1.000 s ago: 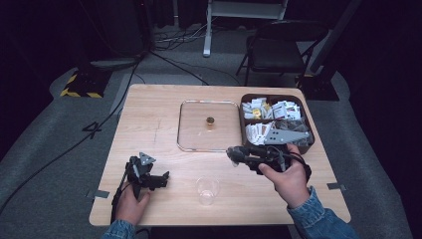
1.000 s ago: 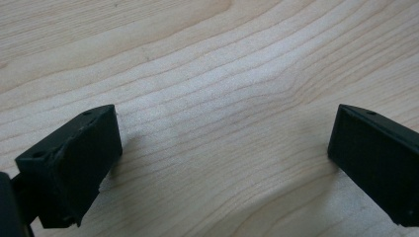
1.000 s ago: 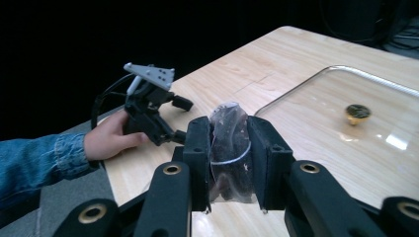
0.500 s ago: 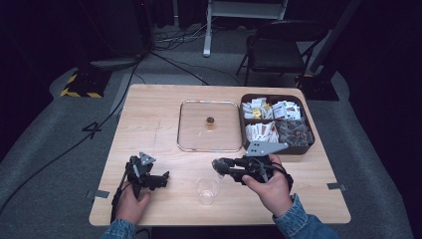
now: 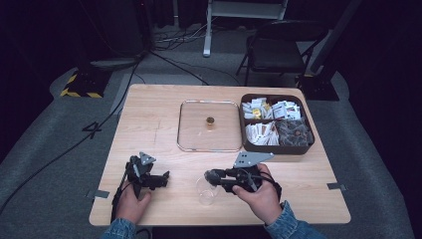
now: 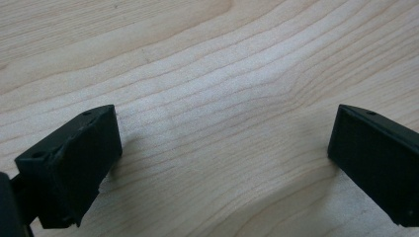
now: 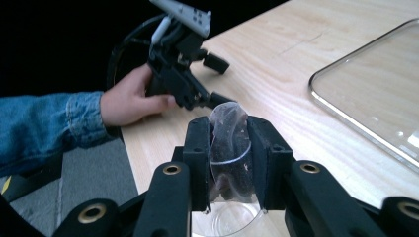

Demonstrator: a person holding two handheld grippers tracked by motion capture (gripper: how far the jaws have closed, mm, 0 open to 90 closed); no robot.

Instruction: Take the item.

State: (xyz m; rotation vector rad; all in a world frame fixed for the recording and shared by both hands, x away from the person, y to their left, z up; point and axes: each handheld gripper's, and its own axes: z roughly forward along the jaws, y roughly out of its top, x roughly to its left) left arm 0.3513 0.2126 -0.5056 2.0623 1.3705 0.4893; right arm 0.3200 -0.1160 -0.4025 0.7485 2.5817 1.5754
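Quick count: one wooden table can be seen, with one square glass lid laid flat on it, one dark four-compartment box of packets (too many and too small to be counted), and one clear plastic cup near the front edge. Two handheld grippers are counted, the left gripper and the right gripper, each held by one hand, so two hands in total. One small pouch is seen pinched in the right gripper, and one folding chair is parked behind the table.
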